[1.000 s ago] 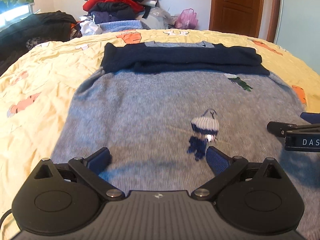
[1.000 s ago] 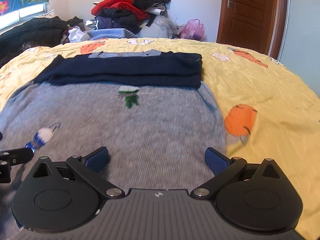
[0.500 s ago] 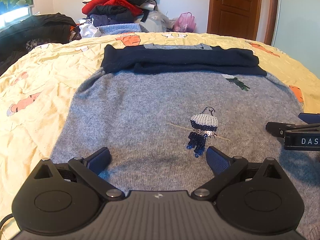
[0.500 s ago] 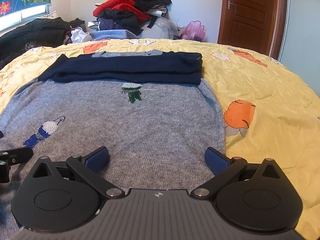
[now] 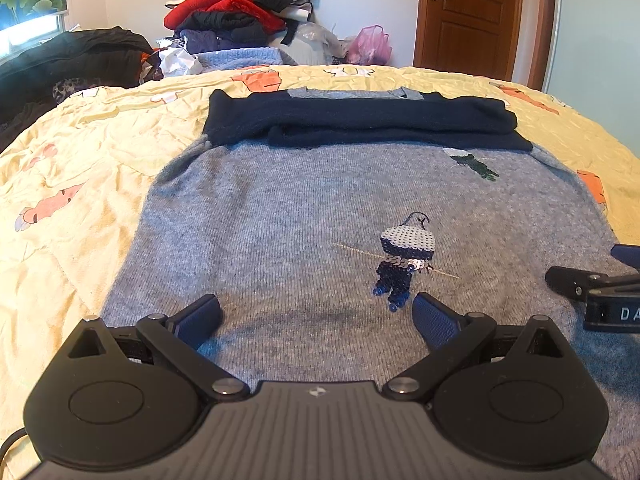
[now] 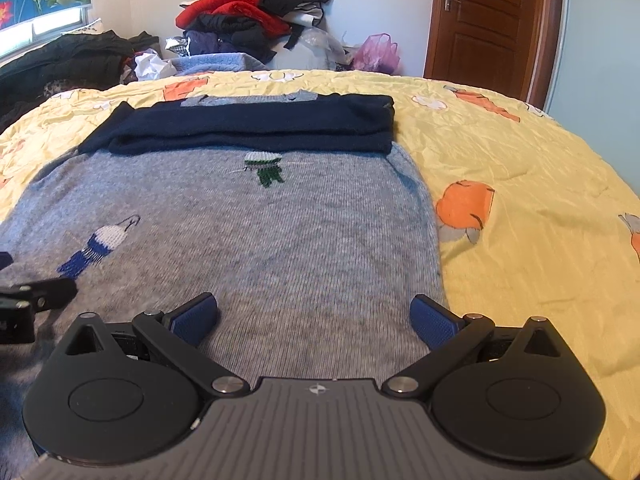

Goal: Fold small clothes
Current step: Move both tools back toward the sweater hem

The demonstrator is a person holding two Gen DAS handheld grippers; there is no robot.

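In the left wrist view, the left gripper (image 5: 316, 316) hangs with fingers spread wide over the grey knitted sweater (image 5: 280, 216) lying flat on the yellow printed bedsheet (image 5: 76, 152), beside its sequinned figure patch (image 5: 404, 258). In the right wrist view, the right gripper (image 6: 314, 316) is equally wide apart, empty, over the sweater's right hem, its navy folded sleeves (image 6: 256, 128) across the far end.

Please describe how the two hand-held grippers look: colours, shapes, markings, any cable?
The left hand-held gripper and the right hand-held gripper look alike: matte black bodies with two round discs, a ribbed grey centre plate bearing a small white emblem, silver pivot screws, black linkage arms and blue textured finger pads. A thin black cable leaves the left one. White letters "DA" mark the right one's side.
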